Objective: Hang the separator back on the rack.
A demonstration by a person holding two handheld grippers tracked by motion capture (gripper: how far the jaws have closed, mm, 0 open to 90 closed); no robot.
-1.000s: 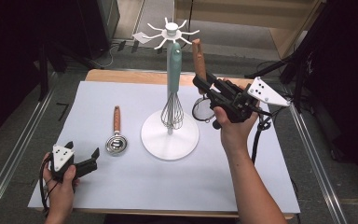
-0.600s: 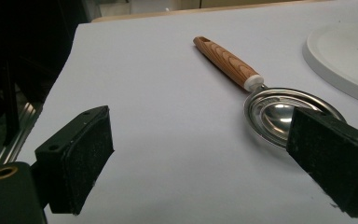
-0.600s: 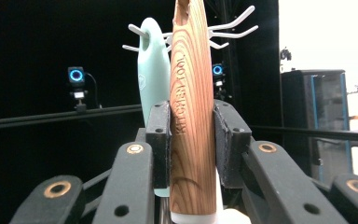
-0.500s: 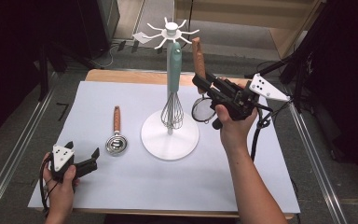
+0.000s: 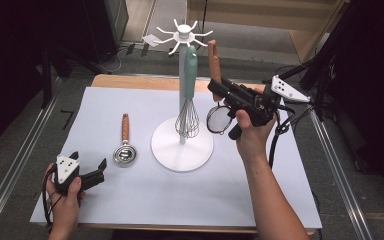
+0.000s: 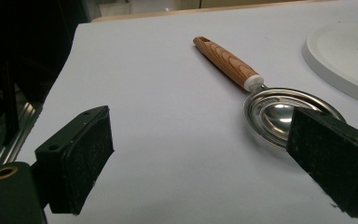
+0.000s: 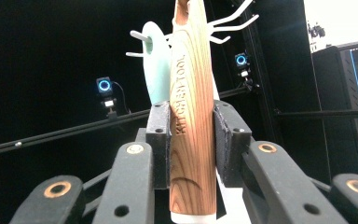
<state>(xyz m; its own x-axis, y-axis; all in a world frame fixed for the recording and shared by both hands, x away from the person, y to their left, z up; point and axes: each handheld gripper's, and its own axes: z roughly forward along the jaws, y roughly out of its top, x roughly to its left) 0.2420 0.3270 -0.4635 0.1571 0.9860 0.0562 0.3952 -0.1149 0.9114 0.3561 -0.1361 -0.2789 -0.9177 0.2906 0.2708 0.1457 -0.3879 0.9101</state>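
Note:
A white hook stand (image 5: 182, 145) rises from its round base at mid table, and a teal-handled whisk (image 5: 189, 95) hangs from it. My right gripper (image 5: 221, 90) is shut on a strainer's wooden handle (image 5: 214, 60), holding it upright just right of the stand's pole, its round mesh (image 5: 219, 120) hanging below. In the right gripper view both pads clamp the handle (image 7: 191, 116), with the teal whisk handle (image 7: 154, 65) and hooks (image 7: 230, 21) behind. A wooden-handled metal scoop (image 5: 124, 145) lies on the mat. My left gripper (image 5: 96, 174) rests open near it; the scoop (image 6: 279, 109) lies just beyond its pads (image 6: 81, 163).
A pale sheet (image 5: 145, 205) covers the table. The stand's base (image 6: 345, 60) shows at the right of the left gripper view. Metal rails (image 5: 10, 180) run along both table sides. A cable (image 5: 275, 145) trails from the right gripper.
The right gripper has crept slightly upward with the strainer still clamped. The left hand and gripper have stayed put.

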